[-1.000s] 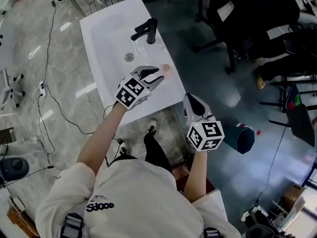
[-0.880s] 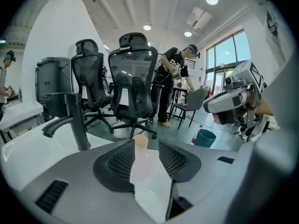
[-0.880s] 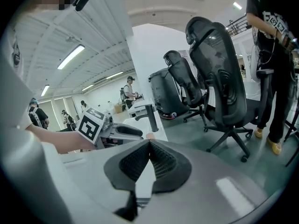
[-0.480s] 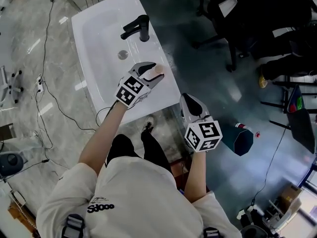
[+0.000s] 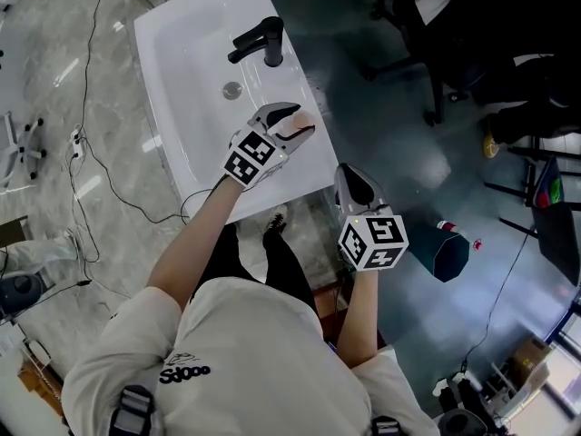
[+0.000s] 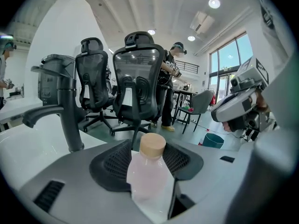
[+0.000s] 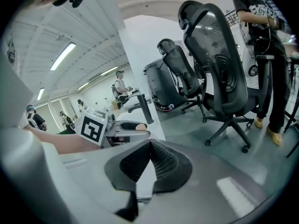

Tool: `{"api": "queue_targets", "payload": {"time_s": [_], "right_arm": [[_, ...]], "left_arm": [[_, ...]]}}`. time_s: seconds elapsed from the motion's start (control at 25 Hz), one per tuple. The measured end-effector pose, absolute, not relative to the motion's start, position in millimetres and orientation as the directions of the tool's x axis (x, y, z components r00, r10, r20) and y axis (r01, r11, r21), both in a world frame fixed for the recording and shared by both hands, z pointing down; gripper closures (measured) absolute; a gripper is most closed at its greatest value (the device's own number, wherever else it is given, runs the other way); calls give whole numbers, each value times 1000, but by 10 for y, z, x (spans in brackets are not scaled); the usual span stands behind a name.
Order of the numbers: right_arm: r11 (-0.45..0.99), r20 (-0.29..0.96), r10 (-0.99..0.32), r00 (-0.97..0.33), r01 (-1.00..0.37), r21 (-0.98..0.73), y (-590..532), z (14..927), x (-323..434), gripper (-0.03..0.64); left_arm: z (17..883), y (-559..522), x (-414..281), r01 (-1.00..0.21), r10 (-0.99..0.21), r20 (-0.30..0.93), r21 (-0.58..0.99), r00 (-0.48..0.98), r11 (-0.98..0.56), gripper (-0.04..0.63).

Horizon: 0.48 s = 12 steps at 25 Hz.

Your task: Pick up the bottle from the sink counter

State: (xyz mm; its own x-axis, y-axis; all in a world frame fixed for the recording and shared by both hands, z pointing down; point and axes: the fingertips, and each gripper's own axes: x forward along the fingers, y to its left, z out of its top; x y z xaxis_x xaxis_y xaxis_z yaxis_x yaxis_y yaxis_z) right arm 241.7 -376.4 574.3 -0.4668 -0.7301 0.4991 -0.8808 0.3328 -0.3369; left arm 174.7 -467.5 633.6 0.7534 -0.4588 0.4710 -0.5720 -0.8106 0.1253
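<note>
Bottle (image 6: 148, 171) base hidden behind the left tongs (image 5: 300, 121), only its cap showing overhead, sink (image 5: 182, 62) far corner cropped.

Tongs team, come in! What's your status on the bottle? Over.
Left tongs just opened, straddling bottle, no grip yet. Right tongs shut, empty. Faucet well clear.

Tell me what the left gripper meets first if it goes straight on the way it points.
Almost certainly the bottle: it stands on the sink counter, already between the left gripper's jaws, which have just been opening.

Left hand-held gripper (image 5: 300, 122) wide, right (image 5: 351, 178) closed
</note>
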Motion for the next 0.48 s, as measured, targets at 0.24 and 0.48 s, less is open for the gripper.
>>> {"api": "queue_targets", "payload": {"time_s": [0.24, 0.48], "right_arm": [[320, 485, -760, -433, -898, -301, -3770, 5629, 2414, 621], [284, 487, -779, -394, -915, -287, -3740, 5569, 2468, 618]], "left_arm": [[6350, -4676, 1800, -539, -440, 462, 102, 770, -836, 406], [6372, -4663, 1834, -530, -442, 465, 71, 767, -845, 457]]}}
